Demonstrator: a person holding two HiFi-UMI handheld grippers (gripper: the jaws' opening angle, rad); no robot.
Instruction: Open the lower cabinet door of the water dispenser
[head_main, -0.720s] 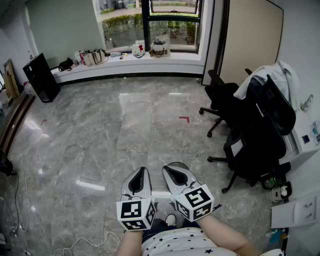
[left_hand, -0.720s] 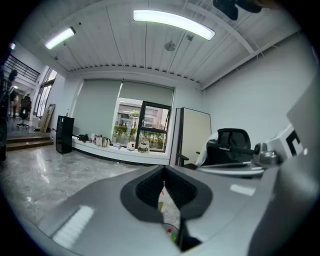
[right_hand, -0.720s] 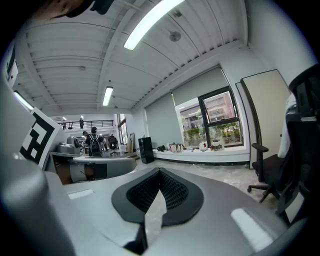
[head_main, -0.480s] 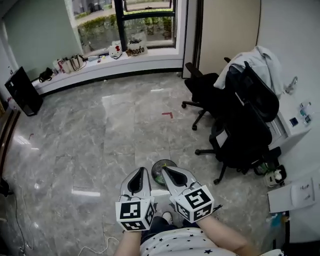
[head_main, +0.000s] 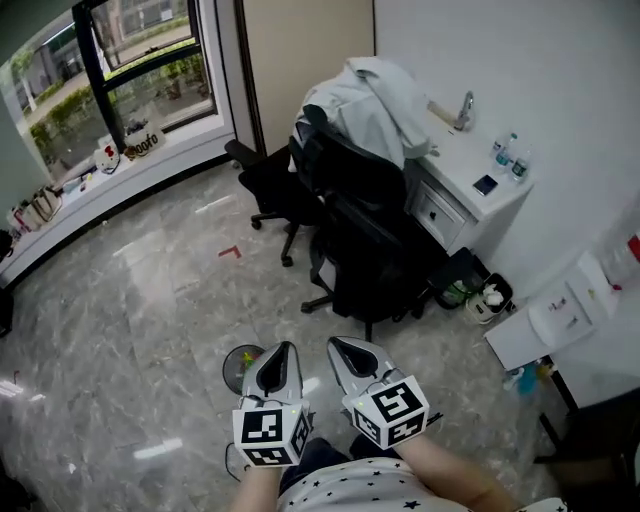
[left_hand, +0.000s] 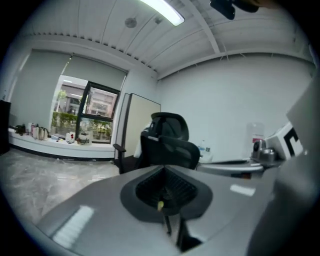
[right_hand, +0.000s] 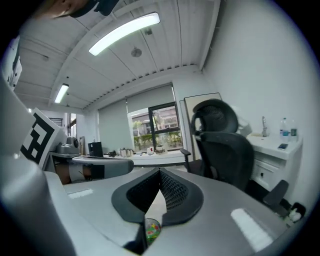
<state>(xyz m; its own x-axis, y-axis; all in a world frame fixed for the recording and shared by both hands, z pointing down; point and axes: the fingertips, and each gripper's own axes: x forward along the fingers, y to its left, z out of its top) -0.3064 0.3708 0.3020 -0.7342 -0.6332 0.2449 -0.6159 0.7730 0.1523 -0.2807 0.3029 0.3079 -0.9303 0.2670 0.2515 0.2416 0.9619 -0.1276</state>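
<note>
Water dispenser (head_main: 562, 318) shows only as a white unit at the far right edge of the head view, against the wall and just past the near end of the counter (head_main: 470, 195). From this steep angle its lower door cannot be made out. Low, dark space lies in front of it, and blue things (head_main: 525, 378) too small to identify sit on the floor at its foot. It is well apart from both grippers, off to their right.

The counter is white, with a tap (head_main: 463, 108) at the back, small bottles (head_main: 510, 155) and a dark flat thing near its corner, and a drawer in its front. A black chair (head_main: 365, 240) stands close against it with a pale jacket (head_main: 375, 100) draped over the backrest. A second dark chair (head_main: 262, 178) is behind it, towards the window (head_main: 130, 70).

The left gripper (head_main: 284, 348) and right gripper (head_main: 338, 344) are held side by side low in the head view, close to the person's body, over the grey marble floor (head_main: 150, 300). Neither touches anything. In the left gripper view the left gripper (left_hand: 164, 168) has its jaws closed together with nothing between them. In the right gripper view the right gripper (right_hand: 160, 171) is closed too, tips meeting and empty. A round bin (head_main: 240, 366) stands on the floor just beside the left gripper's tip.
</note>
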